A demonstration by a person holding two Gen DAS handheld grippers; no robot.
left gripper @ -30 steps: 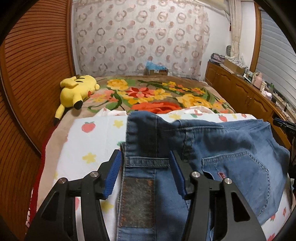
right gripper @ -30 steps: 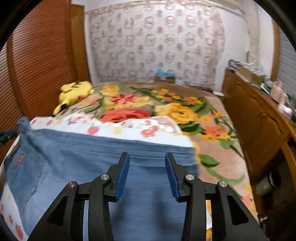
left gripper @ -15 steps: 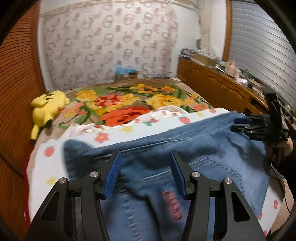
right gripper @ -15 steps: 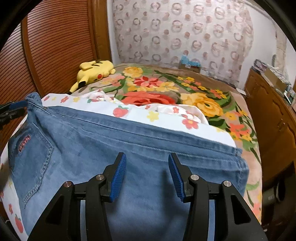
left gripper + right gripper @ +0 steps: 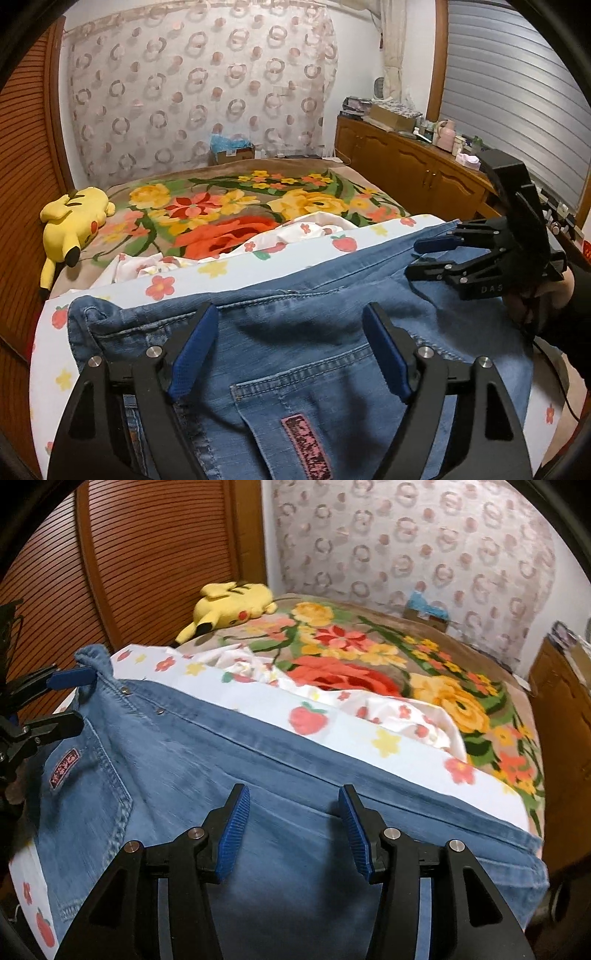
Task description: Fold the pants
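Note:
Blue jeans [image 5: 314,332] lie spread crosswise on a white sheet [image 5: 240,266] printed with strawberries and flowers, back pocket and pink label [image 5: 306,443] facing up. My left gripper [image 5: 290,349] hovers over the waist end, jaws opening wide, only flat denim under them. In the right wrist view the left gripper [image 5: 61,701] stands by the waistband corner of the jeans [image 5: 221,760], not pressing it. My right gripper [image 5: 294,830] is over the leg part, jaws opening, nothing pinched. The right gripper [image 5: 424,256] shows at the jeans' right edge, held by a hand [image 5: 535,302].
The sheet lies on a bed with a floral blanket [image 5: 229,206]. A yellow plush toy [image 5: 74,221] rests at the far left by a wooden slatted wall [image 5: 129,554]. A wooden cabinet [image 5: 406,173] with clutter runs along the right. A cardboard box [image 5: 232,153] sits at the far end.
The left view swung right from the waistband patch to the back pocket, and its jaws widened. The right view turned left along the jeans, its jaws spreading a little.

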